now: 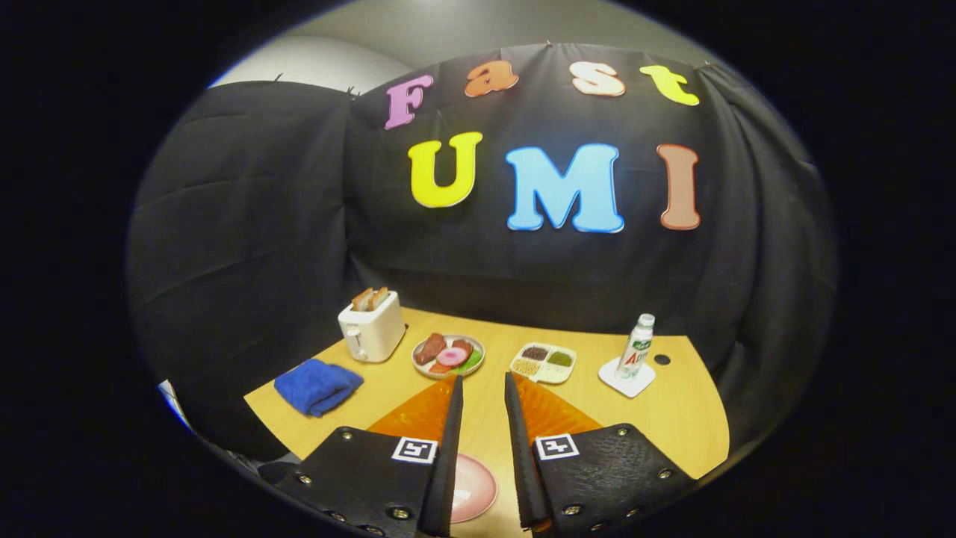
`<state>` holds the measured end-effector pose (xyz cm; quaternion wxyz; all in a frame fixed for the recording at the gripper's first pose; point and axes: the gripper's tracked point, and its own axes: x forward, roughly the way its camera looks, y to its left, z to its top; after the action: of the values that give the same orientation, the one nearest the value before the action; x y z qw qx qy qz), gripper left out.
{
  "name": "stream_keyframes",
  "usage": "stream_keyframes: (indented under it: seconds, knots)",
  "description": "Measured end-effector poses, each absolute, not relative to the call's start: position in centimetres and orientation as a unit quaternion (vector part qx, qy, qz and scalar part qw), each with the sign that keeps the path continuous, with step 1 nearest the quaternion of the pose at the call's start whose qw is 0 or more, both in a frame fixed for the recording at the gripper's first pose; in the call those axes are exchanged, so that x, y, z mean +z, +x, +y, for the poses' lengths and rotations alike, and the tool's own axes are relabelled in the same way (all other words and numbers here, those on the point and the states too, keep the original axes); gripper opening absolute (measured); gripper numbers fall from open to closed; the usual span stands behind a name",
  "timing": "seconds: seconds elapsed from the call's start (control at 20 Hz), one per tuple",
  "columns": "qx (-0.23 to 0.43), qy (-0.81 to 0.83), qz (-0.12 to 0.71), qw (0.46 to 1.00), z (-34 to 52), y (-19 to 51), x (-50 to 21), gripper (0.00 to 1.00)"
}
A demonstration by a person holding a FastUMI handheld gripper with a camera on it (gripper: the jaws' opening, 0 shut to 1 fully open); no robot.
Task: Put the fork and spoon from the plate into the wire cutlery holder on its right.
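We hold the claw (483, 388) high above the surface (672, 418), fingers narrowly parted and gripping nothing. A pink plate (472, 489) lies beneath them; fork, spoon and wire holder cannot be made out.

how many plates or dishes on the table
3: a round plate of food beside the toaster, a divided dish beyond the open tool, and a pink plate partly hidden between its fingers.

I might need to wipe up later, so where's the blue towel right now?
The blue towel lies folded on the wooden table, just in front of the white toaster, beyond and to the left of the open hand-held gripper.
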<state>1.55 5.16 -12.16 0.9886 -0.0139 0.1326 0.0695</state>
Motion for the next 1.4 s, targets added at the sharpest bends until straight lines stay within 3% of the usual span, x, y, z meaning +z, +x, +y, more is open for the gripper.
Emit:
stream_keyframes:
  seconds: [0.25, 0.5, 0.7, 0.85, 1.4]
  knots:
    - [0.120, -0.013, 0.240, 0.963, 8.4, 0.8, -21.4, 0.34]
    - [0.131, 0.001, 0.304, 0.944, 9.6, 0.3, -27.7, 0.34]
    - [0.132, 0.005, 0.341, 0.931, 10.1, -0.1, -30.8, 0.34]
    - [0.140, 0.007, 0.374, 0.917, 10.9, -1.0, -33.4, 0.41]
    - [0.118, -0.038, 0.441, 0.889, 10.6, -1.9, -39.8, 0.41]
